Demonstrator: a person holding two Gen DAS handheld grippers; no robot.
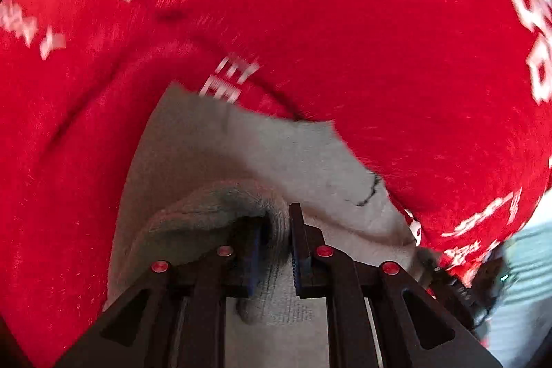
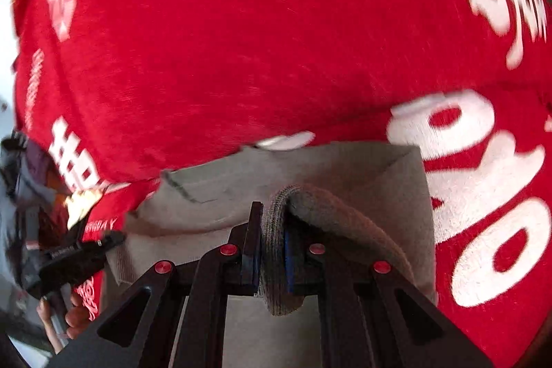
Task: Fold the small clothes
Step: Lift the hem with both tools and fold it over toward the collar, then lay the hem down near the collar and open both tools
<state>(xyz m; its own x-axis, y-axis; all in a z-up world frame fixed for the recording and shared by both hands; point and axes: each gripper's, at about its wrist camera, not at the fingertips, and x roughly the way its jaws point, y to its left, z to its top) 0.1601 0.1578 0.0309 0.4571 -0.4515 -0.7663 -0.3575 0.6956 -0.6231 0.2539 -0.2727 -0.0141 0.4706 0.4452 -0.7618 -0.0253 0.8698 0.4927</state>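
Grey knit garment [image 1: 262,161] low in centre frame, ribbed edge pinched in left gripper [image 1: 276,230] and right gripper [image 2: 272,230], jaws narrow, red cloth with white lettering [image 2: 241,40] filling the upper frame.

A red cloth [image 1: 310,6] printed with white lettering [image 1: 524,6] fills most of the left wrist view, blurred, with creases running across it. In the right wrist view the same red cloth [image 2: 224,40] covers the upper frame, with large white characters [image 2: 483,188] at the right edge. At the lower right of the left wrist view lies a pale striped surface [image 1: 531,250], too blurred to identify.
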